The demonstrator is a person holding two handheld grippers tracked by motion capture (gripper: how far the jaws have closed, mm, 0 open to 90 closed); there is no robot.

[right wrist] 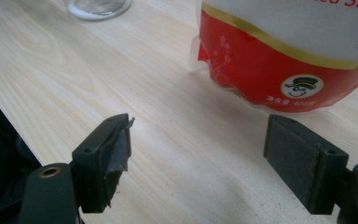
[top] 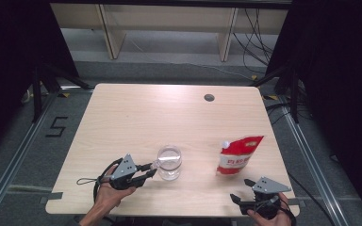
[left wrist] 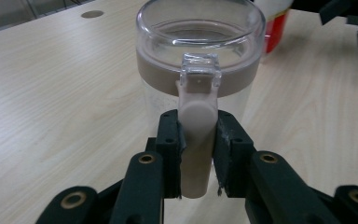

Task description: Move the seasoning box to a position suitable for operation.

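A clear jar [top: 169, 162] with a beige band and a clear lid stands upright near the table's front middle. My left gripper [top: 151, 171] reaches it from the left, and in the left gripper view the pads press both sides of the jar's beige clasp [left wrist: 196, 116] below the lid rim [left wrist: 200, 42]. A red and white sugar pouch [top: 238, 155] stands upright to the right of the jar. My right gripper [top: 242, 190] rests at the front right edge, open, with its pads [right wrist: 109, 144] wide apart and bare table between them, a short way from the pouch [right wrist: 279, 60].
The light wooden table [top: 169, 113] has a dark cable hole [top: 209, 97] at its far right. The jar's base [right wrist: 98, 9] shows at the top left of the right gripper view. Dark curtains and rails flank the table.
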